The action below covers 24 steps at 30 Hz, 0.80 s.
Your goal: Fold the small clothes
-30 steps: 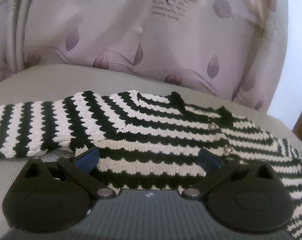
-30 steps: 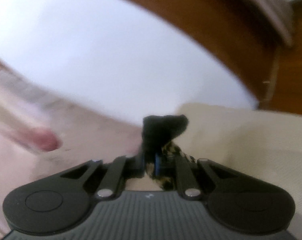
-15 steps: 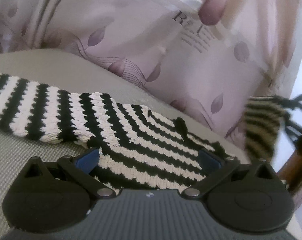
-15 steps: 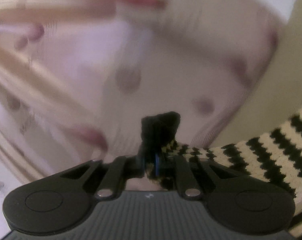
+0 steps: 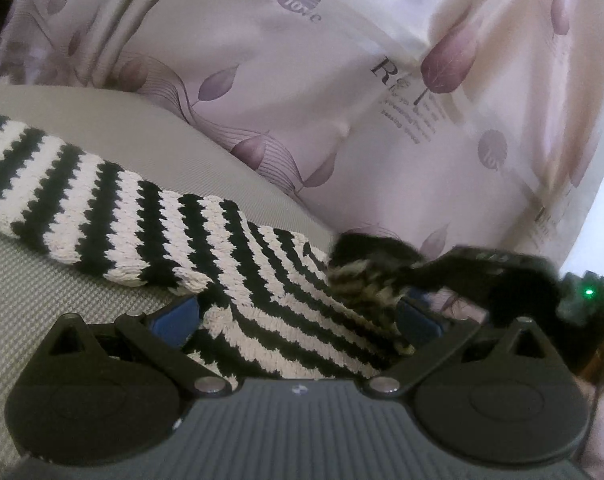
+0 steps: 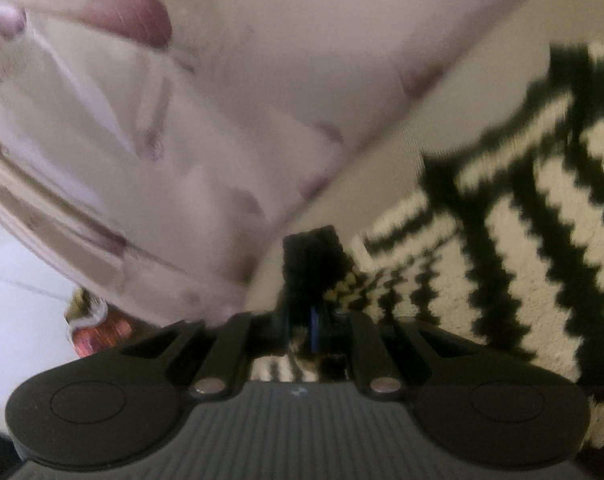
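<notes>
A: Left tool (image 5: 296, 314)?
B: Spread wide, knit sweater (image 5: 150, 220) lying flat between its fingers on the grey cushion (image 5: 62, 292).
A: Right tool (image 6: 310, 320)?
B: Pressed together, pinching the sweater's black edge. Seen at 3 o'clock in left view, blurred.
A: Behind?
B: Leaf-print curtain (image 5: 302, 100), 12 o'clock.

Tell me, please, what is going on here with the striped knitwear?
A person with a two-finger tool in each hand is folding a small black-and-white striped sweater on a grey cushioned surface. The right tool is shut on a dark edge of the sweater and holds it over the body of the garment, near the left tool. The left tool is open, low over the sweater's body, gripping nothing. One sleeve lies flat toward the left. A leaf-print fabric is behind.
</notes>
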Motion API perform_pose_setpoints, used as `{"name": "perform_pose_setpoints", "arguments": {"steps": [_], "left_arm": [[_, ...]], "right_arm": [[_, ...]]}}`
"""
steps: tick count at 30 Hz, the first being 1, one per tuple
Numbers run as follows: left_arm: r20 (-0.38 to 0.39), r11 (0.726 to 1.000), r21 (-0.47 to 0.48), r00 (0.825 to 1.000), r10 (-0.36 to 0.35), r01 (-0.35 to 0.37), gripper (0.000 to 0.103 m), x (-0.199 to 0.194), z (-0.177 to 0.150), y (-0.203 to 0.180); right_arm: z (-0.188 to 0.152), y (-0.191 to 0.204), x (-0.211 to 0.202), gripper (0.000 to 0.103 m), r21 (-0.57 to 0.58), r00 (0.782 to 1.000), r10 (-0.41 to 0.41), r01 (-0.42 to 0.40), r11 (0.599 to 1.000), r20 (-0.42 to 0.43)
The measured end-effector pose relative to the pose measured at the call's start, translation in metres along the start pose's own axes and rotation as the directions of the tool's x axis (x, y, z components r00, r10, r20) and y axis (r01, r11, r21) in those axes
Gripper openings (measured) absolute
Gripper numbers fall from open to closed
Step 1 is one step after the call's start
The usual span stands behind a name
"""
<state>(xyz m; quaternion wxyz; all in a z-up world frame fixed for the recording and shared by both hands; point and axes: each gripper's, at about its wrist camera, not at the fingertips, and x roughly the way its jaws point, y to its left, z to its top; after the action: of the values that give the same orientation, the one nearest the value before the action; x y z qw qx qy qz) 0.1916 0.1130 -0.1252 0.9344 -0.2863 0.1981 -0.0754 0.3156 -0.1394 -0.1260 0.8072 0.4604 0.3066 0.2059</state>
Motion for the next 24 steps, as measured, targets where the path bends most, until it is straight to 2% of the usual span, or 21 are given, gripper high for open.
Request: {"name": "perform_pose_setpoints", "arguments": {"steps": [2,5,7,10,14,16,18,19,21,24], "left_arm": [[-0.002,1.0,-0.001,1.0,0.005,-0.005,0.103,0.001,0.0,0.0],[-0.002,1.0,-0.009,1.0,0.015,-0.015,0.103,-0.001,0.0,0.003],[-0.004,1.0,-0.018,1.0,0.02,-0.02,0.103,0.0,0.001,0.004],[-0.017,1.0,-0.012,0.999,0.028,-0.028,0.103,0.002,0.001,0.004],[-0.033,1.0,0.004,0.999,0.031,-0.03,0.103,0.005,0.001,0.002],[-0.052,1.0,0.016,0.998,0.023,-0.023,0.103,0.007,0.002,0.002],[-0.092,0.999,0.045,0.996,0.023,-0.019,0.103,0.007,0.004,-0.001],[-0.105,0.998,0.065,0.994,0.026,-0.019,0.103,0.004,0.005,-0.003],[-0.102,0.996,0.081,0.994,0.03,-0.021,0.103,-0.01,0.009,-0.002],[-0.087,0.998,0.052,0.995,0.051,-0.046,0.103,-0.039,0.019,0.011]], "right_arm": [[-0.006,0.001,0.011,0.012,-0.045,0.998,-0.022,0.019,0.999,-0.067],[-0.012,0.001,0.007,0.022,-0.123,0.994,-0.071,0.06,0.991,-0.084],[-0.011,-0.001,-0.003,0.04,-0.101,0.997,-0.03,0.023,0.995,-0.074],[-0.01,0.003,-0.039,0.051,-0.106,0.997,0.056,-0.061,0.992,-0.051],[-0.01,0.003,-0.104,0.053,-0.16,0.999,0.052,-0.05,0.986,0.01],[-0.017,-0.003,-0.136,0.053,-0.211,0.999,-0.029,0.033,0.977,0.021],[-0.027,-0.012,-0.164,0.053,-0.265,0.983,-0.175,0.181,0.947,0.049],[-0.034,-0.019,-0.18,0.053,-0.274,0.974,-0.217,0.226,0.935,0.062],[-0.044,-0.035,-0.207,0.053,-0.257,0.958,-0.281,0.286,0.923,0.057],[-0.059,-0.061,-0.25,0.053,-0.216,0.928,-0.363,0.371,0.903,0.08]]}}
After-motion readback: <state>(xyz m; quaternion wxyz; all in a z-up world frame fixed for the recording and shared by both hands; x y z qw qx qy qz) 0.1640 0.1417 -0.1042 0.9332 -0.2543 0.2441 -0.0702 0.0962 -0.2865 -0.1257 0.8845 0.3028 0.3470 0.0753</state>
